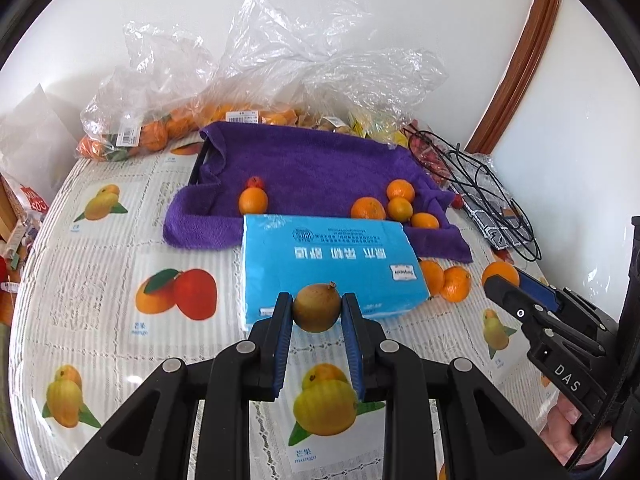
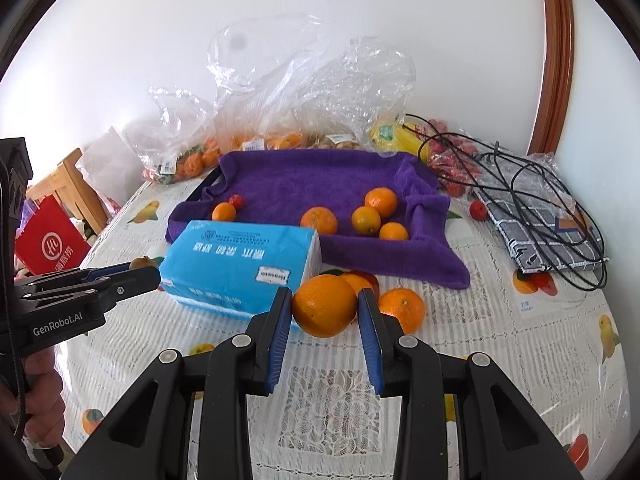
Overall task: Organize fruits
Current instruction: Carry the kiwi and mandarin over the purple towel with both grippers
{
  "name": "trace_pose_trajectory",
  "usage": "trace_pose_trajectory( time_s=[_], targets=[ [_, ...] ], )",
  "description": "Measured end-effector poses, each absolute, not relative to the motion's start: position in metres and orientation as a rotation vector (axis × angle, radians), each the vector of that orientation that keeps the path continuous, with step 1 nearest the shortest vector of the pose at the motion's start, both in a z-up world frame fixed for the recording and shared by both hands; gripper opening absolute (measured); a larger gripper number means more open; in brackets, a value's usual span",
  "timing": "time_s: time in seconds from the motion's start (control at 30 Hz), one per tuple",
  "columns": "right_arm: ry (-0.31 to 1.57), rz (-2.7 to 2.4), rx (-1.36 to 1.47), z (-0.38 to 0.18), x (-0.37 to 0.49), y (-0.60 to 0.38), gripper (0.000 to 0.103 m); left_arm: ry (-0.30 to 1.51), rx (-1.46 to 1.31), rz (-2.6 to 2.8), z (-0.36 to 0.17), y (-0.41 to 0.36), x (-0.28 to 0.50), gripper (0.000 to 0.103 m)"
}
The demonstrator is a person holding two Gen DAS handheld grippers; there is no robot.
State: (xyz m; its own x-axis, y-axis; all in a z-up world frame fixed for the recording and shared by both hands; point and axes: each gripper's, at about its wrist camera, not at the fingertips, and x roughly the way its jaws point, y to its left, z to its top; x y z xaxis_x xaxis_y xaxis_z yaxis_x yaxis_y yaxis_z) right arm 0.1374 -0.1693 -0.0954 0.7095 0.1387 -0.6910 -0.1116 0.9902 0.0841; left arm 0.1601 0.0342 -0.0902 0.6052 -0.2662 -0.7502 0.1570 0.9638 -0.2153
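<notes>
Brown, firm-looking small fruit sits clamped across its middle in the left tool; the right tool likewise grips a smooth orange, likely to roll

White wall, curved wooden trim (right side), wooden chair at left.

Premises are presenting as a private home, most likely a dining area. A table is wearing a white lace-patterned plastic tablecloth printed with mango pictures. Crumpled clear plastic grocery bags with price labels are sitting against a plain white wall. A blue soft pack of tissues and a purple terry towel are lying on the table. A curved brown wooden frame is bordering the wall, and a light wooden chair is standing nearby.
</notes>
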Motion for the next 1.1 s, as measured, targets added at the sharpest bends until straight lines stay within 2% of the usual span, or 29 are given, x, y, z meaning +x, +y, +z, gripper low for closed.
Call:
trace_pose_trajectory(
  time_s=[0.7, 1.1],
  targets=[
    [0.693, 0.124, 0.019, -0.06, 0.184, -0.171, 0.033, 0.826, -0.116, -0.224, -0.056, 0.046, 0.205, 0.024],
    [0.702, 0.136, 0.008, -0.065, 0.225, -0.167, 0.033, 0.831, -0.115, -0.203, -0.055, 0.05, 0.236, 0.024]
  ],
)
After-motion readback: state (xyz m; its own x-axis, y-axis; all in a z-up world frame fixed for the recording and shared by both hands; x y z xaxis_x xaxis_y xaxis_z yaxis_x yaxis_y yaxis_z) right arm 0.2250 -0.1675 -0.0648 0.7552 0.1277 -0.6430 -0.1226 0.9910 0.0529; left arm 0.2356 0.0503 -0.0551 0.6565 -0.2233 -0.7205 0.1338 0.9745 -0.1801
